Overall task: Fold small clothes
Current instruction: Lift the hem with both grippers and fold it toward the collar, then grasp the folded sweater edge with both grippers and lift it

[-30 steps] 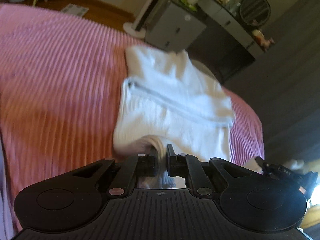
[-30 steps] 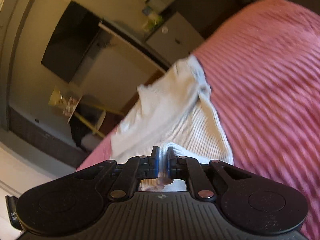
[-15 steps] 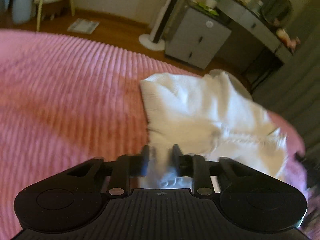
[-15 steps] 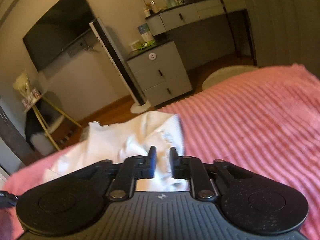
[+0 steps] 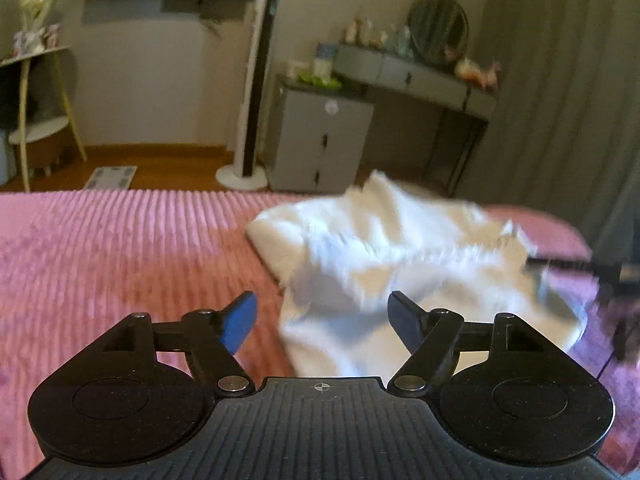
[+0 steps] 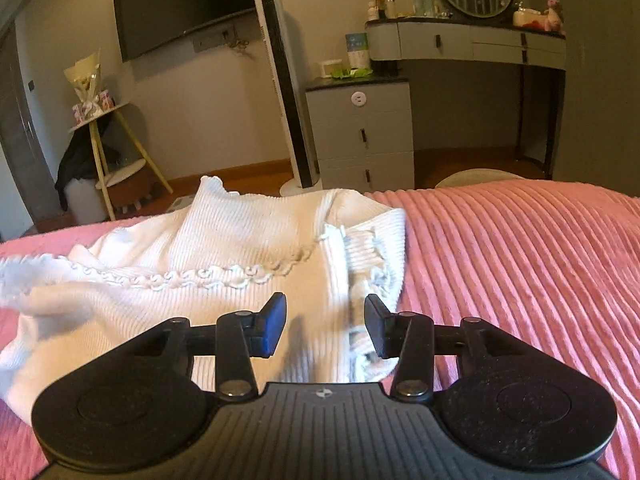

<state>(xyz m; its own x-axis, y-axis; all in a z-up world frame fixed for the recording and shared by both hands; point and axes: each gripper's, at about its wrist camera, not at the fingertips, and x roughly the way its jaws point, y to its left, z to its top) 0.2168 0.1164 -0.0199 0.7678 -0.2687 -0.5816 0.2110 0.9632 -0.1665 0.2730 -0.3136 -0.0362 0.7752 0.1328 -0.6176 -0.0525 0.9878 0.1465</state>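
Loosely rumpled white ribbed top (image 6: 224,240) on pink bedspread (image 6: 520,248) — scalloped trim showing — both claws wide, gripping nothing.

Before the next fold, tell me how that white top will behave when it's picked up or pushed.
The top is probably floppy: it lies rumpled and creased on the pink blanket, so a lifted edge should sag. It looks light, a thin ribbed knit. Pushed, it would likely bunch rather than slide, since both knit and blanket are ridged. Both tools, left and right, are open.
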